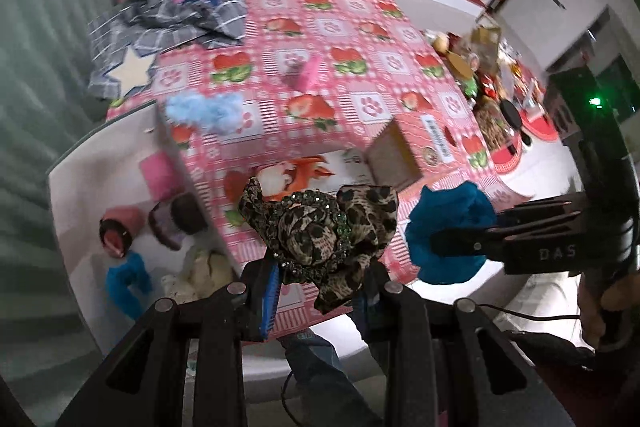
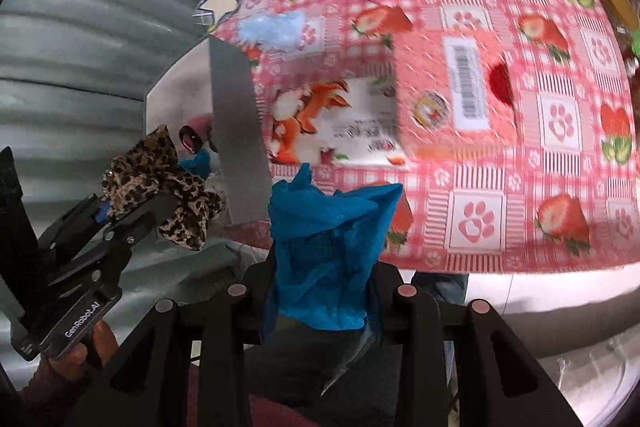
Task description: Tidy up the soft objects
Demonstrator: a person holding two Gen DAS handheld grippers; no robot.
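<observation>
— Where's the box from my left gripper?

— The open box sits at about nine o'clock, beside the bench; left is nearer. Its jaws are closed on the leopard scrunchie.

— And my right gripper?

— Clamped on the blue scrunchie, held upright, over the bench edge. A blue scrunchie in the box lies inside already.

A leopard-print scrunchie with green beads is held up between the fingers of the left tool, above the counter edge. A crumpled bright blue cloth is pinched in the right tool. On the pink strawberry tablecloth lie a light blue fluffy piece and a pink soft piece, well apart.
</observation>
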